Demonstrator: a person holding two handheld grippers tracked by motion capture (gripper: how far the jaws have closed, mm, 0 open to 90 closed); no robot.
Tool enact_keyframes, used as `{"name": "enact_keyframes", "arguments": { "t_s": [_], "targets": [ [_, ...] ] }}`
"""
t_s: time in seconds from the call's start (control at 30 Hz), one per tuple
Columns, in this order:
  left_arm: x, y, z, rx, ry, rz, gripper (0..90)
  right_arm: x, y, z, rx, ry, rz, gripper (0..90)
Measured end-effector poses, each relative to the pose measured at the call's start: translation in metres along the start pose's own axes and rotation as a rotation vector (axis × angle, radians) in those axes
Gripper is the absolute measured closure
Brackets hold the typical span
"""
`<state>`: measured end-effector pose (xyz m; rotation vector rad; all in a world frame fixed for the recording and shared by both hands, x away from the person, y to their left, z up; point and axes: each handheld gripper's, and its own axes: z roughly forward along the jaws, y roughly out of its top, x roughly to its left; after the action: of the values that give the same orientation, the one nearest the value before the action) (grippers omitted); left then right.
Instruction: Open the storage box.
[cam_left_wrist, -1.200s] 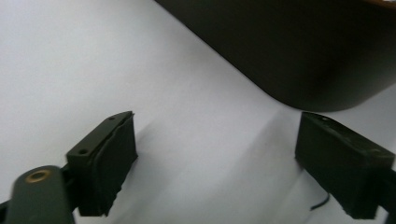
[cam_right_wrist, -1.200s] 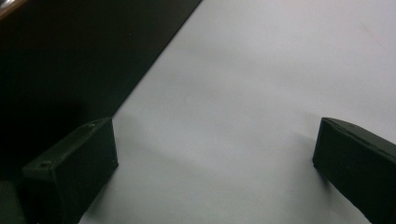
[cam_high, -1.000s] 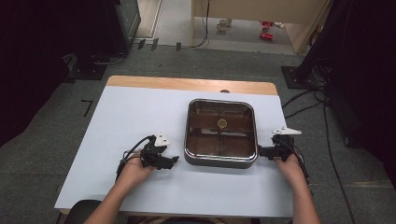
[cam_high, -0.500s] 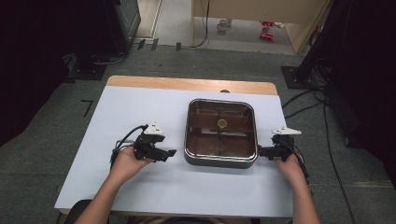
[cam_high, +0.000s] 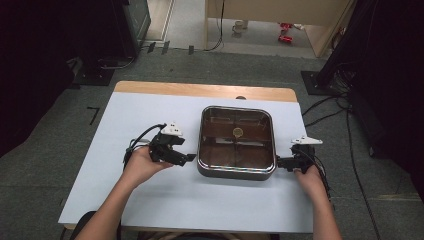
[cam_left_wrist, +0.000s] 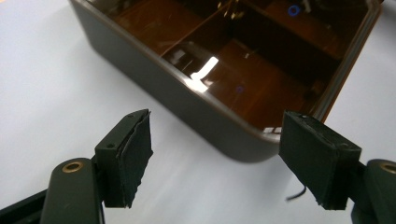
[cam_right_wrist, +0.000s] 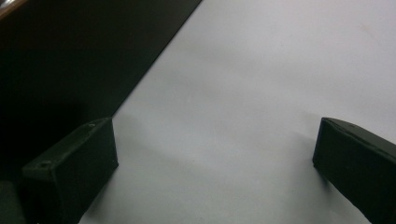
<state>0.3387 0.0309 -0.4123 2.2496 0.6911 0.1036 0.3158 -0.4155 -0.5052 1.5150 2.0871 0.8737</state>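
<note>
Thing: I see a square dark metal tray with a shiny brown inside and rounded corners (cam_high: 236, 172). It sits flat on the pale grey table top (cam_high: 125, 120), a bit right of the middle.
Inside it: thin walls split it into parts, and a small round gold thing (cam_high: 237, 132) lies near the middle.
Left gripper: my left gripper (cam_high: 189, 158) is just beside the tray's left wall, not touching it. Its jaws have just been closing a little, but they stand wide apart with nothing between them. In the left gripper view (cam_left_wrist: 217, 161) a corner of the tray is just ahead.
Right gripper: my right gripper (cam_high: 278, 162) is at the tray's right wall. In the right gripper view (cam_right_wrist: 215, 158) its jaws are wide apart, with bare table between them.
How it will handle: I think it is stiff, hard and a bit heavy. The shiny walls look slippery.
Where to hold: I would pinch the top rim on both sides and lift it level.
Hard to see: I cannot tell what the gold thing is. The tray is a dark blur beside the right gripper, so I cannot tell if they touch.
</note>
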Motion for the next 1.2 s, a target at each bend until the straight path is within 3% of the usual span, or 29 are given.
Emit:
{"name": "enact_keyframes", "arguments": {
  "t_s": [0.43, 0.73, 0.87, 0.97, 1.2],
  "targets": [
    [-0.006, 0.054, 0.026, -0.005, -0.053, 0.056, 26.6, 0.0, 0.0, 0.0, -0.001, 0.0, 0.001, 0.0],
    [-0.008, 0.074, 0.049, 0.001, -0.074, 0.082, 30.8, 0.0, 0.0, 0.0, 0.0, -0.001, 0.001, 0.0],
    [-0.011, 0.084, 0.063, -0.009, -0.078, 0.103, 33.8, 0.0, 0.0, 0.0, -0.001, -0.002, 0.001, 0.0],
    [-0.013, 0.092, 0.079, 0.012, -0.08, 0.123, 34.5, 0.001, 0.0, 0.0, -0.002, -0.002, 0.001, 0.0],
    [-0.015, 0.098, 0.102, 0.012, -0.085, 0.124, 39.9, 0.001, 0.0, 0.0, -0.001, -0.002, 0.002, 0.0]
  ]
}}
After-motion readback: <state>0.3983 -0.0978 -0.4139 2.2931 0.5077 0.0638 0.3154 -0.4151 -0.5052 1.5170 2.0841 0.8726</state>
